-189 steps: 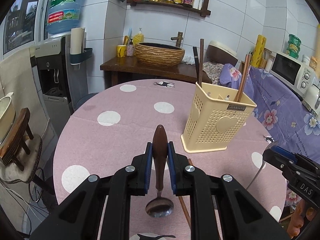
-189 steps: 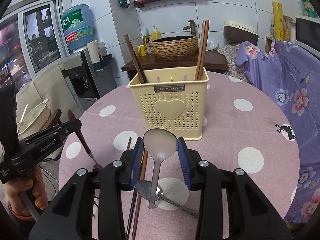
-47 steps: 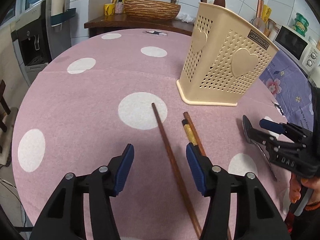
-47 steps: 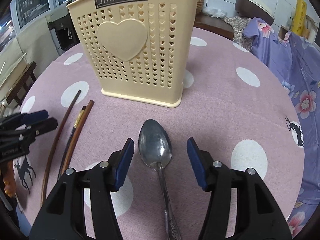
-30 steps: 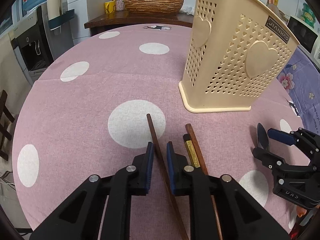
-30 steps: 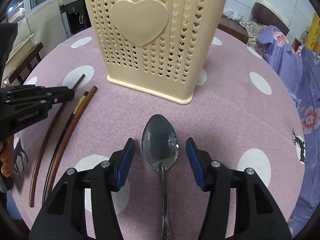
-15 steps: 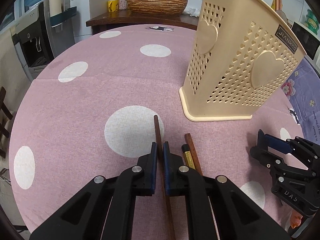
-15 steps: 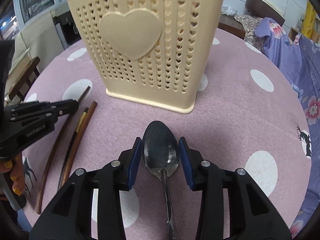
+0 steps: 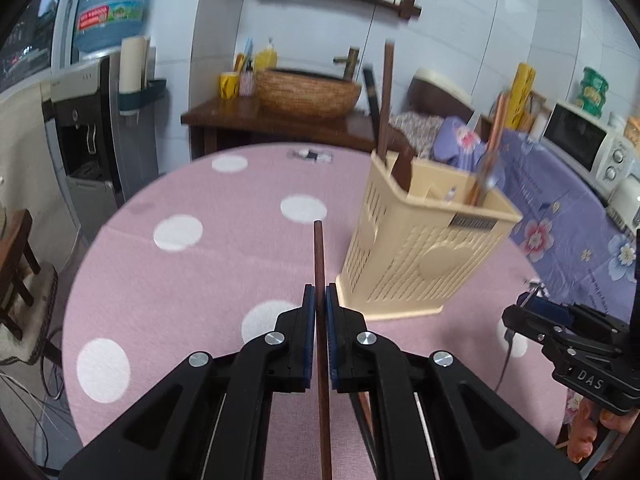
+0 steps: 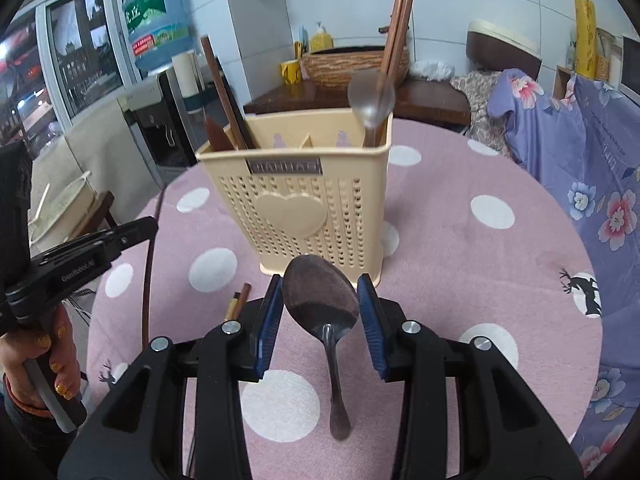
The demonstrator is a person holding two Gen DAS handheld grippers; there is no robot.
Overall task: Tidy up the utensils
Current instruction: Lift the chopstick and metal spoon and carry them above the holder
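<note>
A dark wooden chopstick (image 9: pixel 319 264) stands clamped between the closed blue pads of the left gripper (image 9: pixel 319 300), its tip raised above the pink polka-dot tablecloth (image 9: pixel 180 280) and pointing past the left corner of the cream utensil holder (image 9: pixel 424 256). In the right wrist view, the right gripper (image 10: pixel 320 304) pinches a metal spoon (image 10: pixel 322 308) by the edges of its bowl, handle hanging down toward the cloth, just in front of the holder's heart-embossed face (image 10: pixel 292 216). The holder sits upright near the table's middle, already carrying chopsticks (image 10: pixel 394 36) and a spoon (image 10: pixel 371 98) in its right compartment and dark-handled utensils (image 10: pixel 224 108) in its left. Two more chopsticks (image 10: pixel 238 300) lie on the cloth beside the right gripper. Bare cloth stretches left and behind the holder to the table's round edge; a floral purple cover (image 10: pixel 580 168) borders the right side.
</note>
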